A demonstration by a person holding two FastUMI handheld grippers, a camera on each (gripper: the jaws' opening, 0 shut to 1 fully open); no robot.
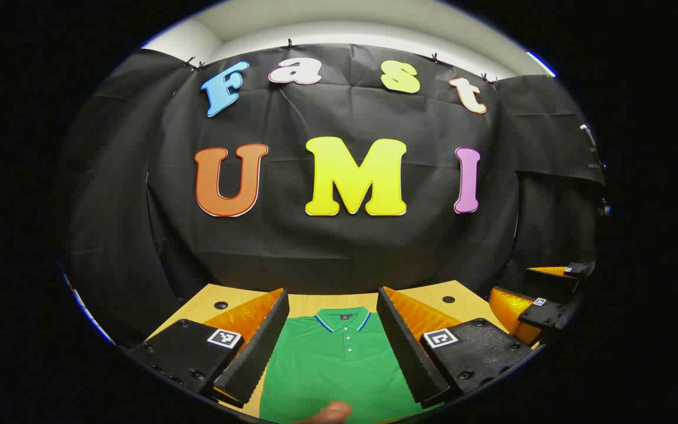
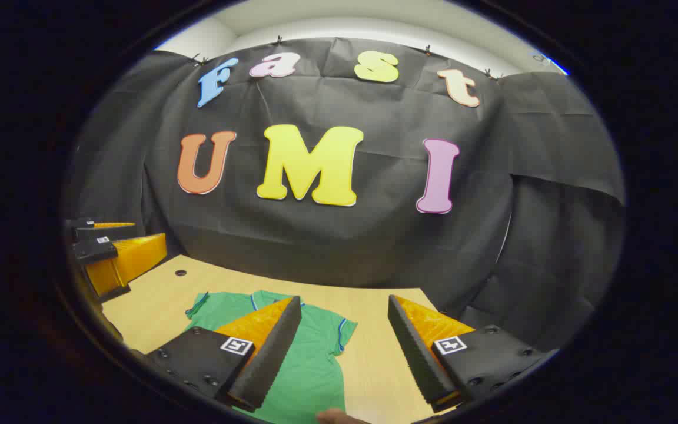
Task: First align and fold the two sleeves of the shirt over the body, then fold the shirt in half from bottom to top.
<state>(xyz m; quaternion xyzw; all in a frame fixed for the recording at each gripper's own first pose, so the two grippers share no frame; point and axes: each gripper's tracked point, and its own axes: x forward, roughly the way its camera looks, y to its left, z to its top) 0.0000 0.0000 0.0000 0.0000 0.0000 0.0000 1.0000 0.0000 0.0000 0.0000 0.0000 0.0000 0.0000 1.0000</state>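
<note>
Shirt (image 1: pixel 339 368), green with a striped collar, lies flat on the desk (image 2: pixel 156 306), collar toward the booth wall and both sleeves spread. Left gripper (image 1: pixel 333 341) hovers over the chest, jaws wide and empty; right gripper (image 2: pixel 345 347) hangs above the shirt's right sleeve (image 2: pixel 330 330), jaws likewise wide. Judged step: sleeve folding, not yet begun. Each sleeve is best pinched at its cuff edge and drawn straight inward across the body.

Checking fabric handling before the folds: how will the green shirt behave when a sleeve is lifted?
The shirt lies flat on the table, so it is likely thin, floppy and light. A lifted sleeve would probably droop and drag the body along.
</note>
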